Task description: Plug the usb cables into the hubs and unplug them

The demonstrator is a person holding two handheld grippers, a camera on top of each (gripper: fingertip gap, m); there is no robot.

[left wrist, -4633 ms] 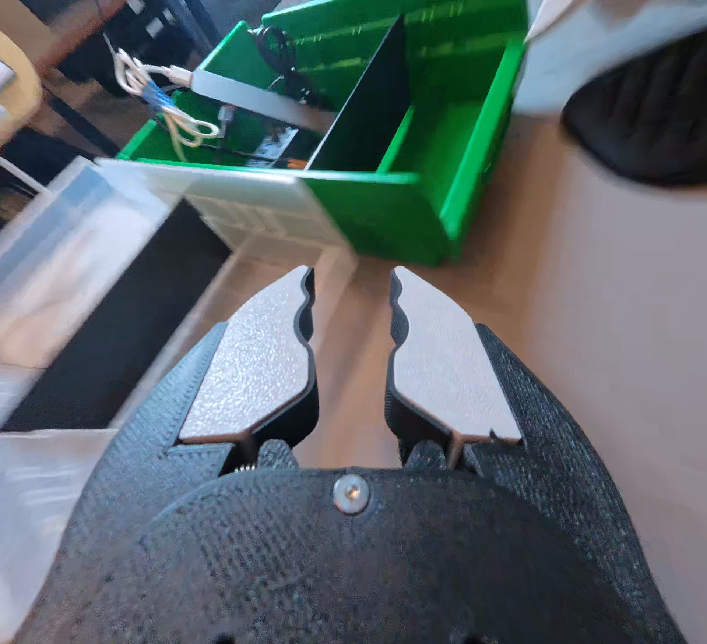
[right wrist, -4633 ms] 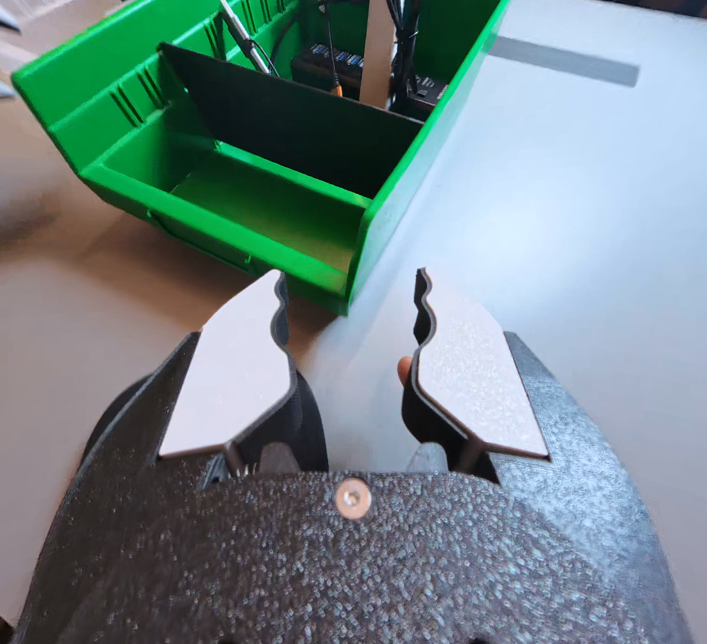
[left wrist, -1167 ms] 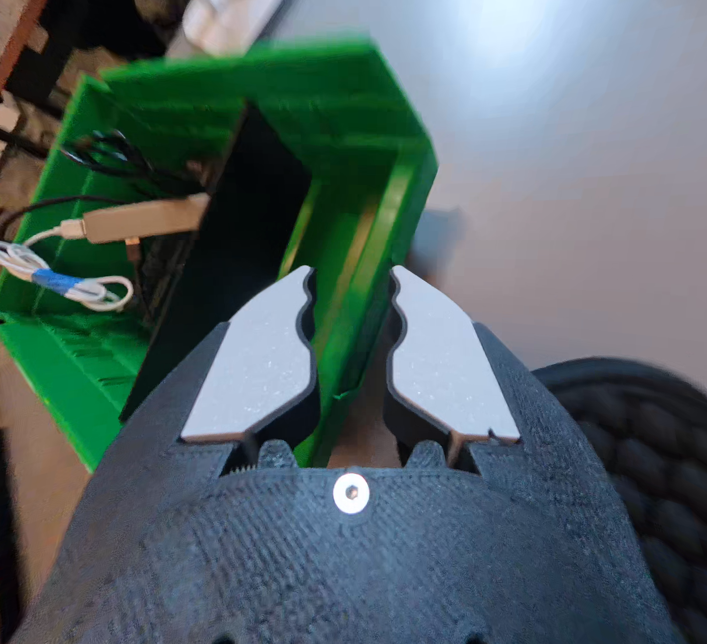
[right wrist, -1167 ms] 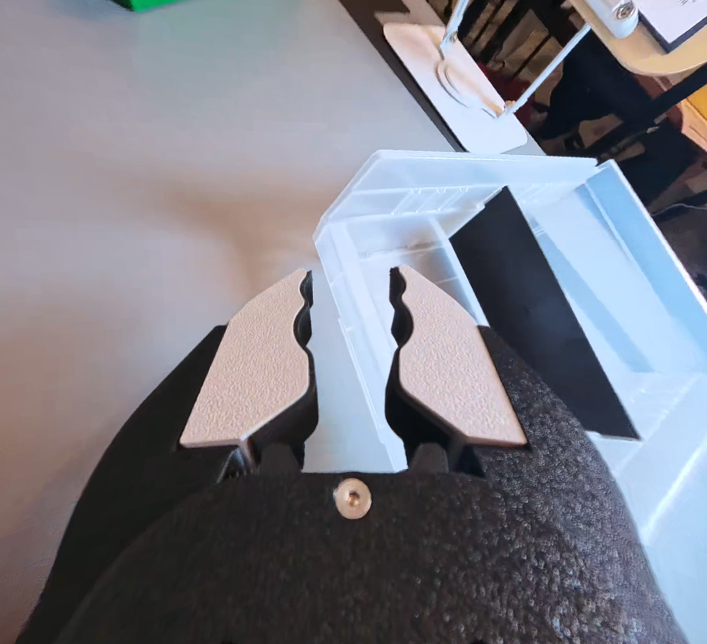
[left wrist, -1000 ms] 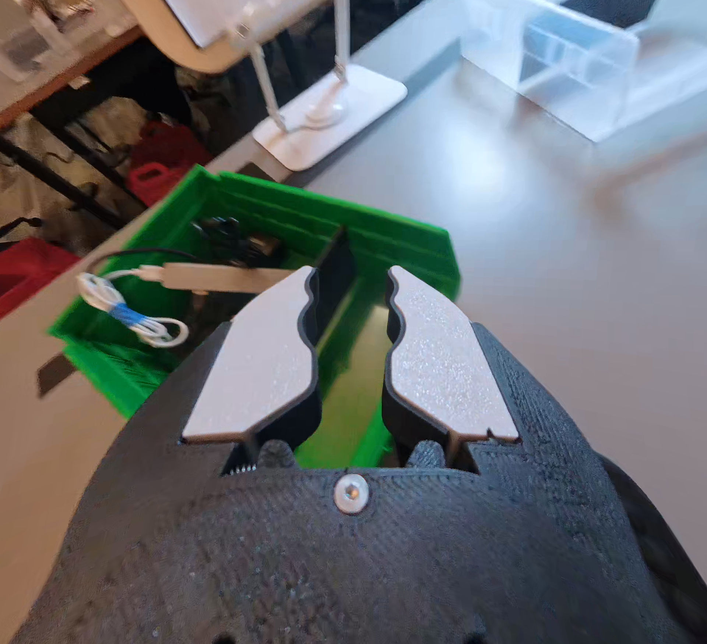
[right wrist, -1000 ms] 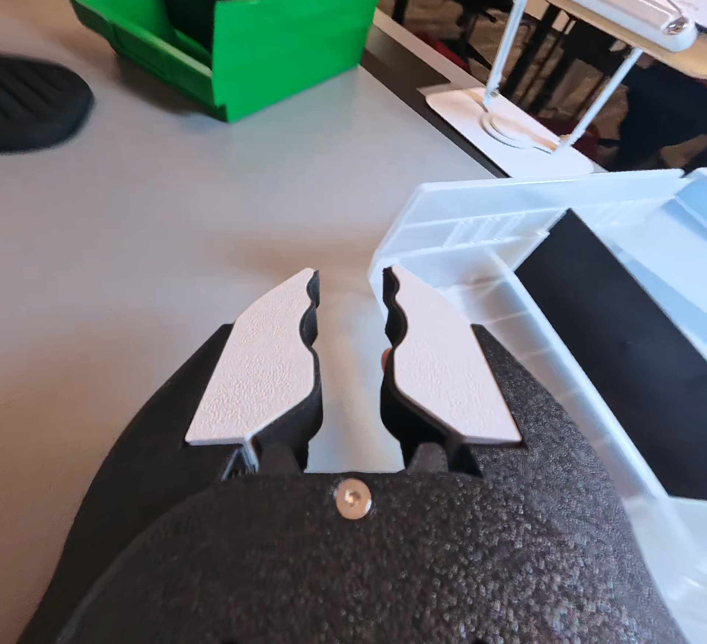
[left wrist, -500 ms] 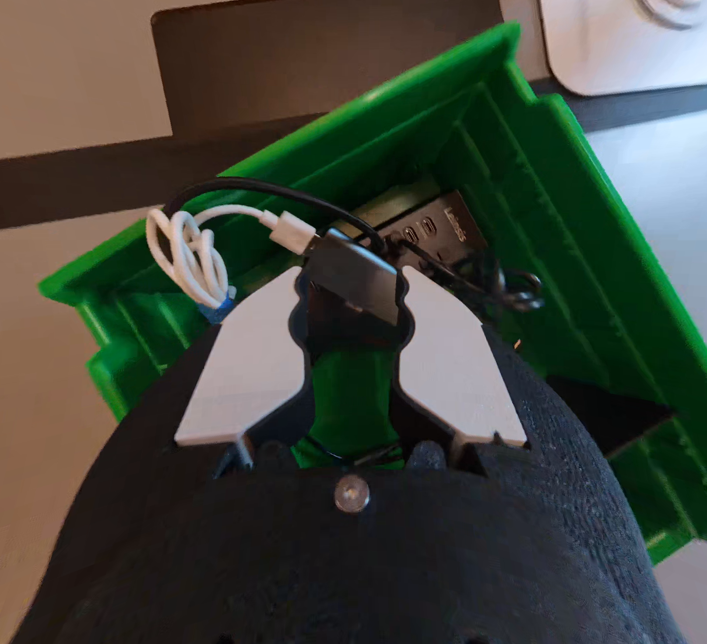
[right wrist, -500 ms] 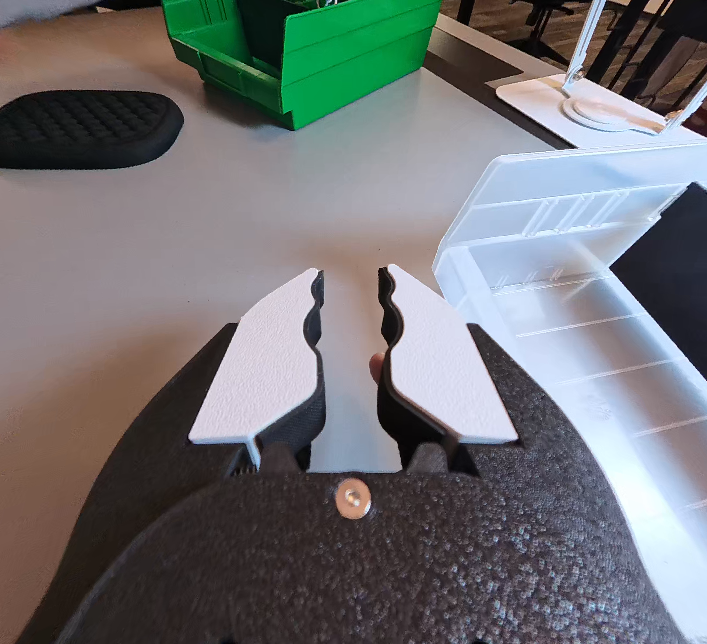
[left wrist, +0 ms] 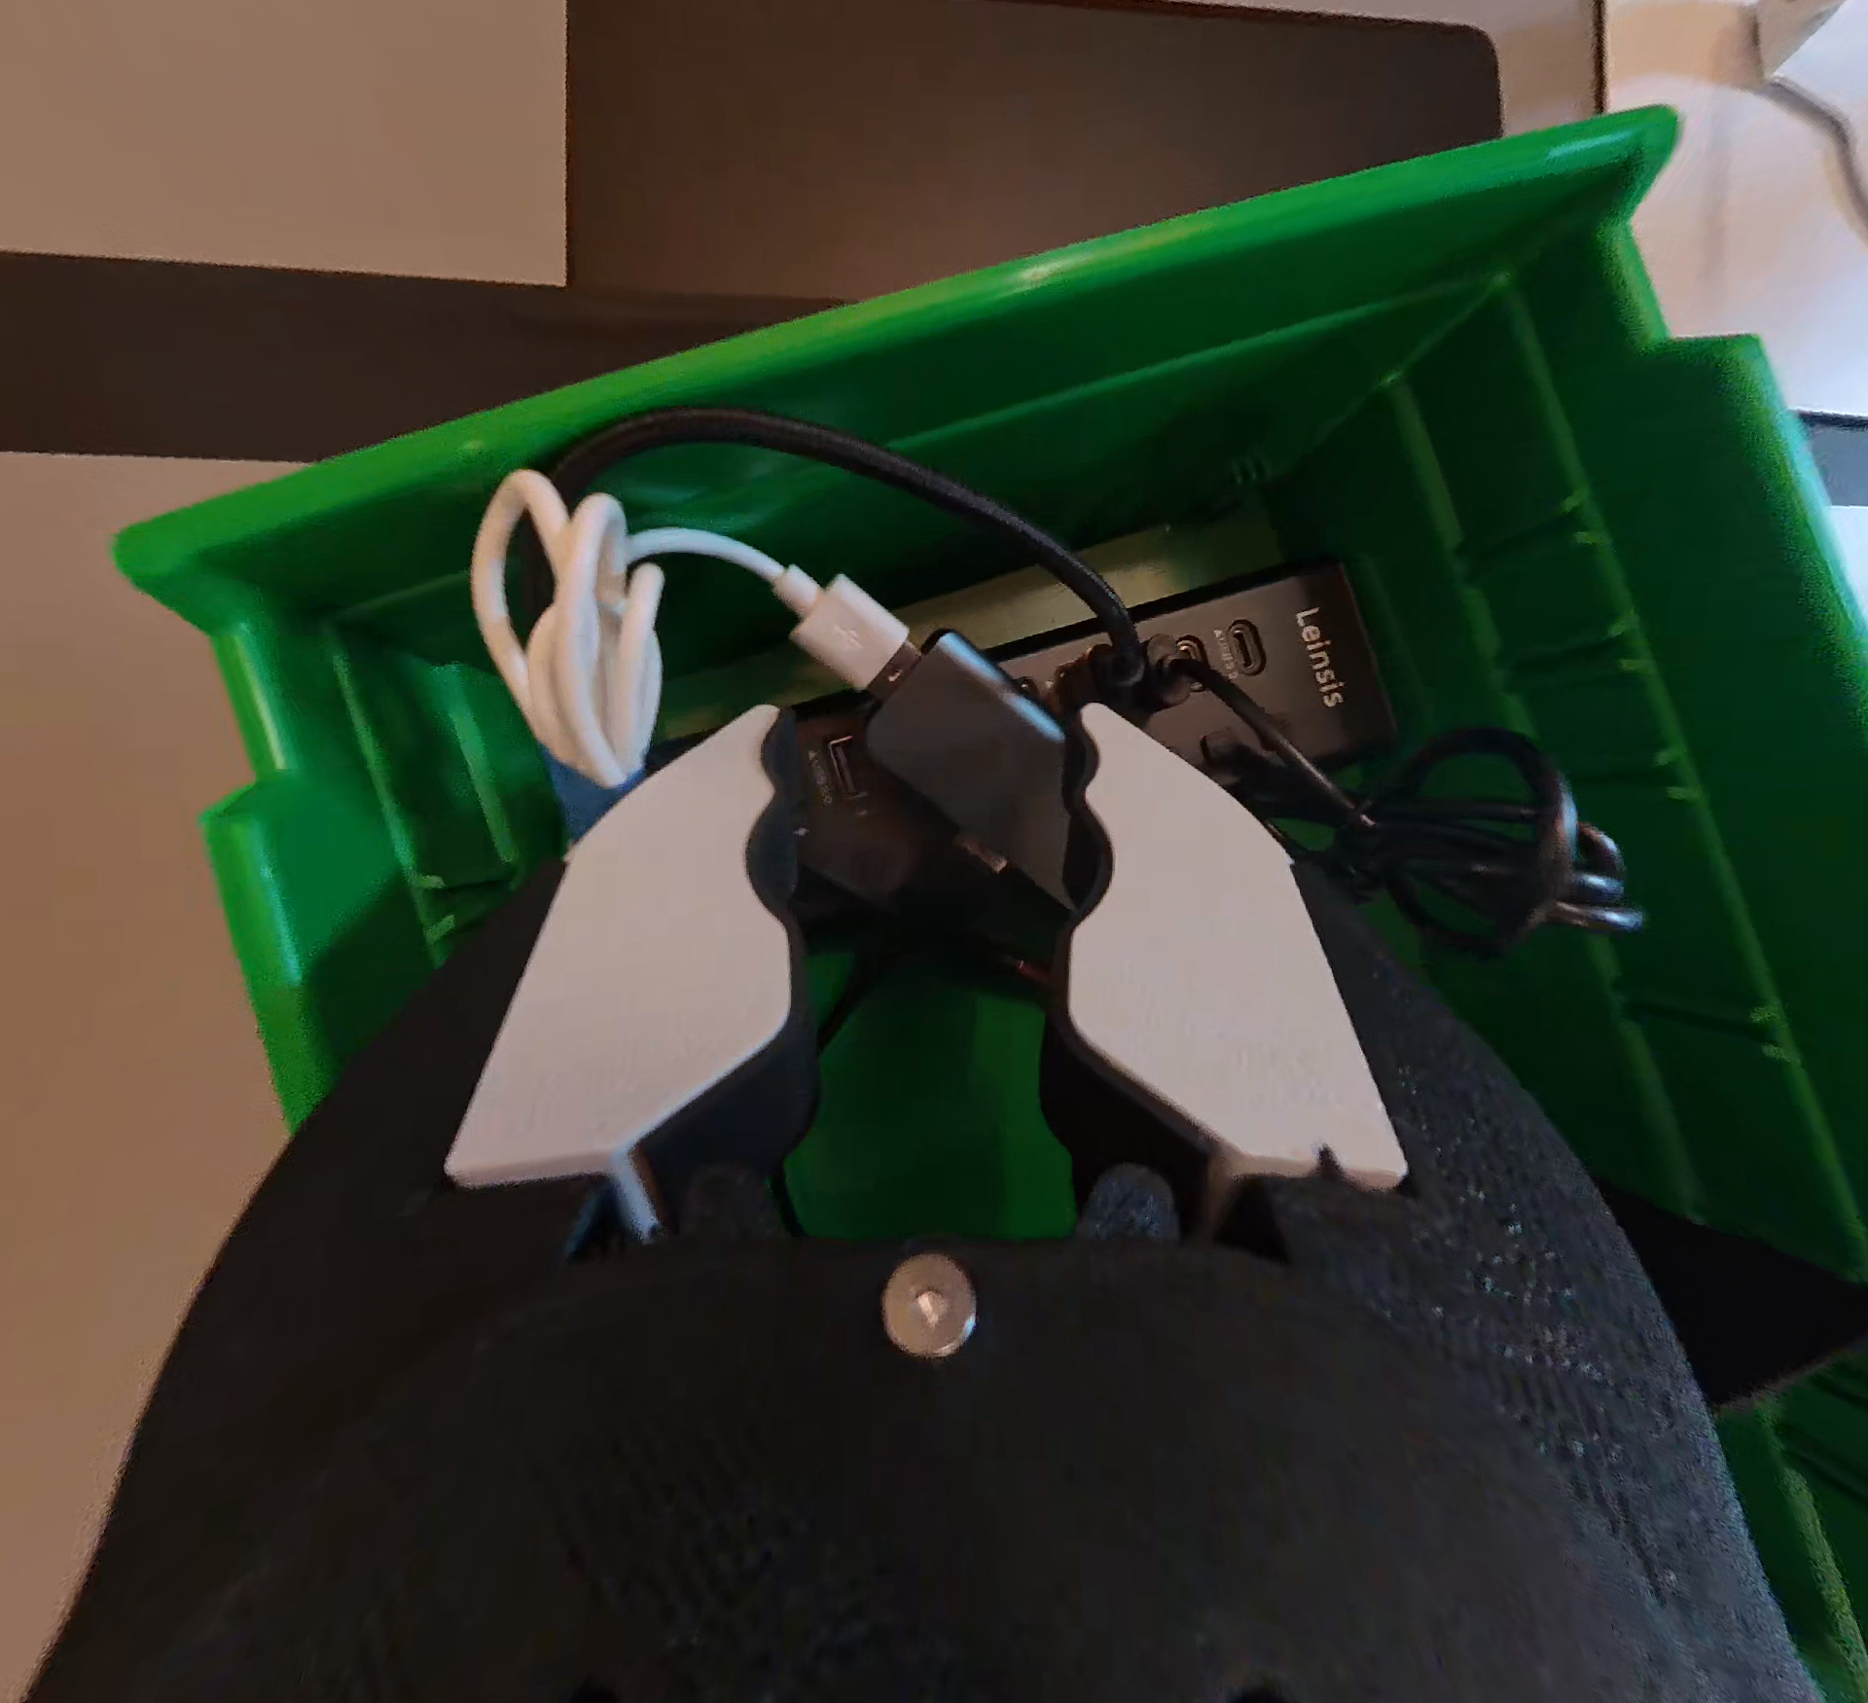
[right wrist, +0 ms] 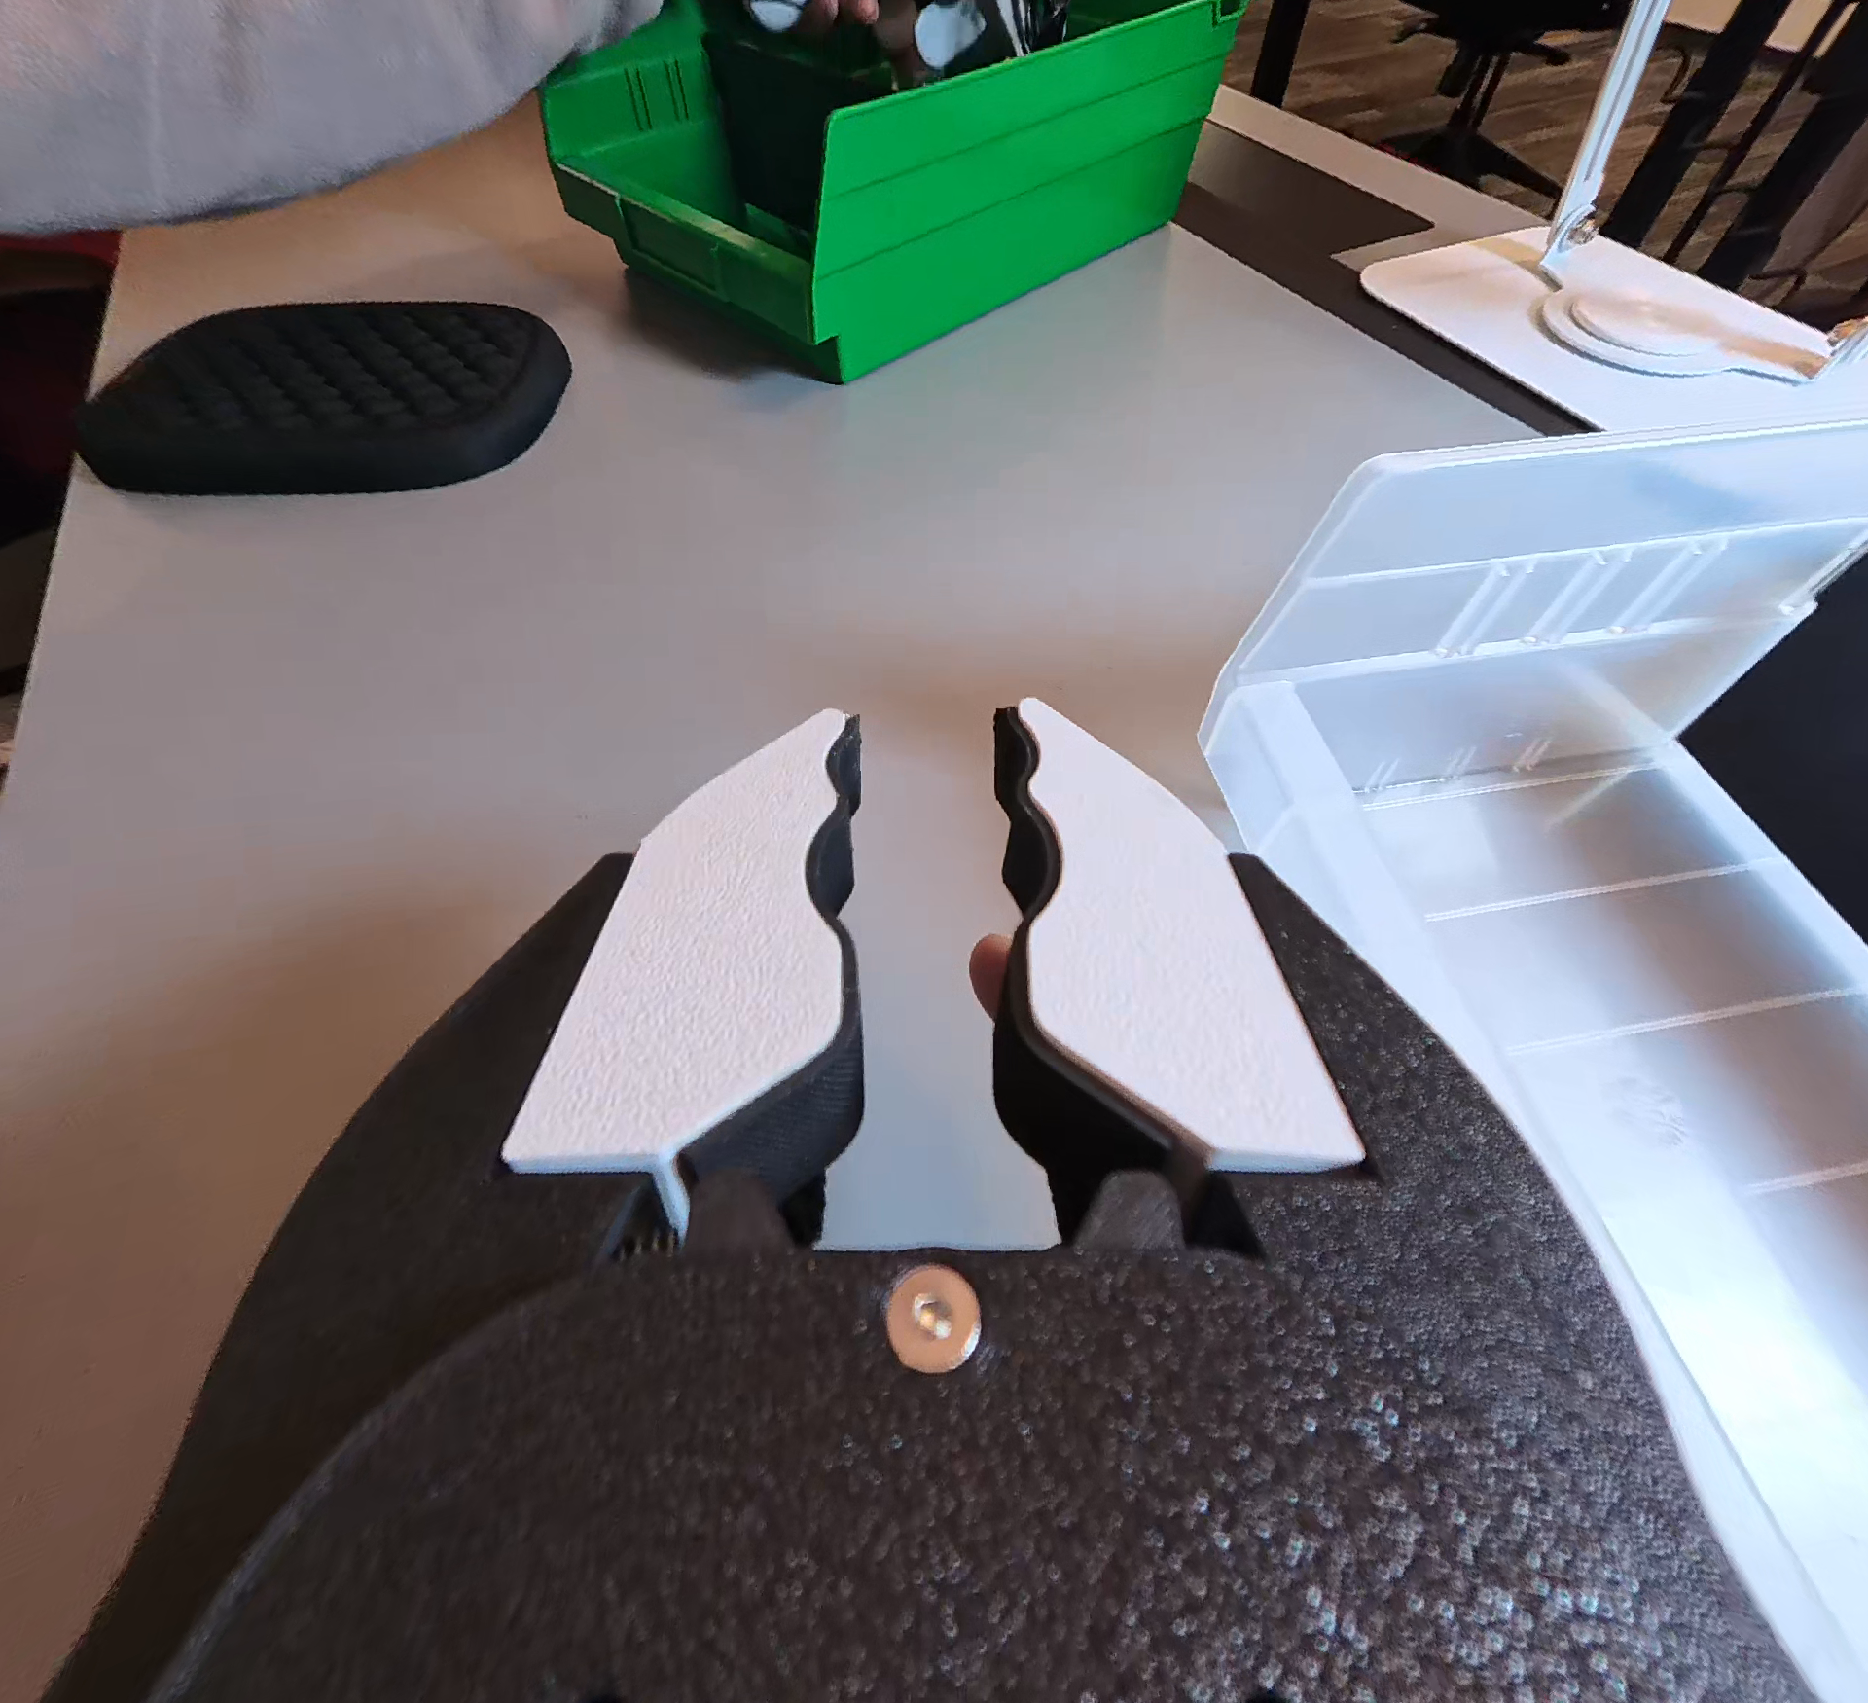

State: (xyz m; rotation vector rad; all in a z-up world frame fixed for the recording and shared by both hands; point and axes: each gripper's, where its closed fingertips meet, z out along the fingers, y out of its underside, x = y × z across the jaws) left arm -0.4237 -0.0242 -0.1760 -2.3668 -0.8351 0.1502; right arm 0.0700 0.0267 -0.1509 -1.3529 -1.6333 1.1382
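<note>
Grey tabletop [right wrist: 708, 593] fills most of the right wrist view, with chairs and table legs behind it. On it stand a green plastic bin [right wrist: 1001, 168] with a black divider, a black dimpled pad [right wrist: 323, 391] and an open clear plastic box [right wrist: 1577, 805].

Inside the back compartment of the green plastic bin [left wrist: 1162, 360] lies a black USB hub [left wrist: 1304, 674]. A dark grey slim hub [left wrist: 960, 755], with a white USB cable [left wrist: 844, 638] plugged into its end, stands tilted above the black one. The left gripper [left wrist: 930, 745] has its jaws around the dark grey slim hub at a middle width; they seem to hold it, though I cannot see the pressing itself. A black cable [left wrist: 910, 482] is plugged into the black USB hub, and a coiled black cable [left wrist: 1466, 836] lies beside it.

The right gripper [right wrist: 928, 724] hovers over bare table near the clear box, its jaws narrowly apart and holding nothing.

I judge the task is at an early stage: the hubs are not yet out of the bin, and the plugging and unplugging remain.

Only the left wrist view shows the hubs, ports and cables. Only the right wrist view shows the whole table, the person's light sleeve [right wrist: 334, 6] and the left gripper from outside, reaching into the bin.
</note>
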